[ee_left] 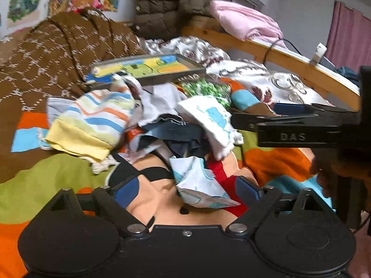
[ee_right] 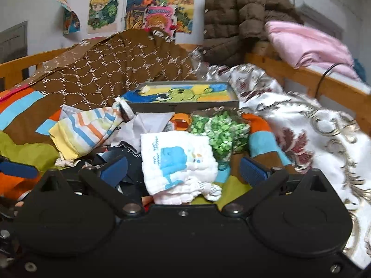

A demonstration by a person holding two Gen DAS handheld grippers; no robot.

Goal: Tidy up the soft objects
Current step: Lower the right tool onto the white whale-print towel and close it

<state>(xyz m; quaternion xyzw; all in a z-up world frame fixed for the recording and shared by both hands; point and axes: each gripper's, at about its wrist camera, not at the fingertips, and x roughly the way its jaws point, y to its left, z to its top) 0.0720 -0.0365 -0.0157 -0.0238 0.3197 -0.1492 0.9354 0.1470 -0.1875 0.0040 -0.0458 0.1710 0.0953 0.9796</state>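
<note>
Clothes pile (ee_left: 176, 125) lies on the bedspread (ee_left: 46, 180) before the tray (ee_right: 183, 103); whale cloth (ee_right: 178, 162) sits between wide right gripper (ee_right: 183, 169) fingers, long axis toward the tray. Left gripper (ee_left: 185, 190) gapes, untouching.

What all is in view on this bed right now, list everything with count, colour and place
striped cloth: one, yellow, blue and orange stripes, left of the pile
whale cloth: one, white with blue whale, pile front, between the right gripper's fingers
green cloth: one, green and white, behind the whale cloth
dark cloth: one, navy, pile centre
tray: one, grey, lined with a bright cartoon towel, behind the pile
brown blanket: one, patterned, back left
white blanket: one, floral, right
jacket: one, brown, hanging at the back
pink bedding: one, back right
left gripper: black, blue pads, open
right gripper: black, blue pads, open
</note>
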